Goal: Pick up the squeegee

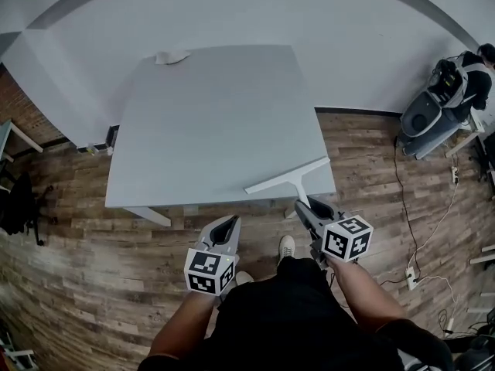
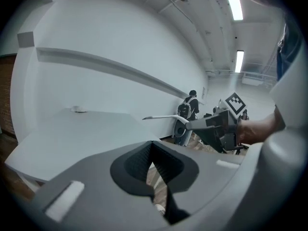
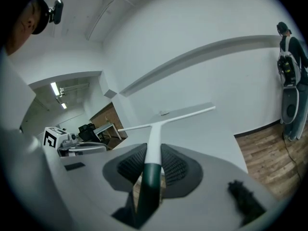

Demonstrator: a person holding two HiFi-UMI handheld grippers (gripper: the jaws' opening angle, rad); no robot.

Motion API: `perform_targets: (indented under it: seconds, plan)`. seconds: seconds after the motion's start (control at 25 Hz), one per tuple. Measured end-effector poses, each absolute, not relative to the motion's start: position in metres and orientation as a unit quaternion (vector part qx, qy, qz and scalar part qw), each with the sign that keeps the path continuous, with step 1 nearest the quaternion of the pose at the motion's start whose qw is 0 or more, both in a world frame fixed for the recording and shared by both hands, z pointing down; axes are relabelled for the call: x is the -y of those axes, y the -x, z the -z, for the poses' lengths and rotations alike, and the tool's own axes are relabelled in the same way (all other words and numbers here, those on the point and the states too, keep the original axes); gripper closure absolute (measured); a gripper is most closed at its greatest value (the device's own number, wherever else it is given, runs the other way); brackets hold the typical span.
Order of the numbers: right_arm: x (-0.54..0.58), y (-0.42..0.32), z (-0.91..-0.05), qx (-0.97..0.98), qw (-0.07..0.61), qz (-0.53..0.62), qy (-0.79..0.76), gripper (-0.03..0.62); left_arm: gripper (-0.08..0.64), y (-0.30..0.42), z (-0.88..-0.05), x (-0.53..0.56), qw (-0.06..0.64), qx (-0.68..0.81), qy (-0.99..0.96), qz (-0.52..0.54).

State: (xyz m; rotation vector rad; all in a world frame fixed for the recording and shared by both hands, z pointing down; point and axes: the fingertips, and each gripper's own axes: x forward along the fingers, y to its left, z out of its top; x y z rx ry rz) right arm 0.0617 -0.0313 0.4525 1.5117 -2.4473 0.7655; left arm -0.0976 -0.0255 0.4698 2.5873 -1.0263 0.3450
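Your right hand-held gripper (image 3: 153,148) clamps the squeegee (image 3: 159,124) by its handle, blade over the worktop's (image 1: 209,114) near edge. Your left hand-held gripper (image 2: 152,146) is closed, empty.

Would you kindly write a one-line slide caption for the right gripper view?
Right gripper holds the white squeegee by its handle, blade crosswise ahead, grey table beyond.

Ahead of your right tongs (image 1: 300,205), beyond the white T-shaped squeegee (image 1: 288,178), the pale-grey square tabletop (image 1: 209,122) lies open; only a small crumpled white object (image 1: 172,56) sits at its far edge.
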Motion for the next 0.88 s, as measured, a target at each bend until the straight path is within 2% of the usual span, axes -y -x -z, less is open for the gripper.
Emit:
perform_targets:
  seconds: [0.28, 0.52, 0.88]
  plan:
    - [0.019, -0.088, -0.448, 0.816, 0.08, -0.243, -0.519, 0.492, 0.554, 0.063, -0.477, 0.016, 0.171, 0.338, -0.914, -0.144]
    - [-0.009, -0.117, -0.445, 0.827, 0.127, -0.2, -0.51, 0.492, 0.554, 0.033, -0.481, 0.013, 0.199, 0.356, -0.904, -0.128]
    - [-0.021, -0.152, -0.453, 0.831, 0.118, -0.214, -0.499, 0.492, 0.554, -0.001, -0.475, 0.003, 0.188, 0.368, -0.901, -0.134]
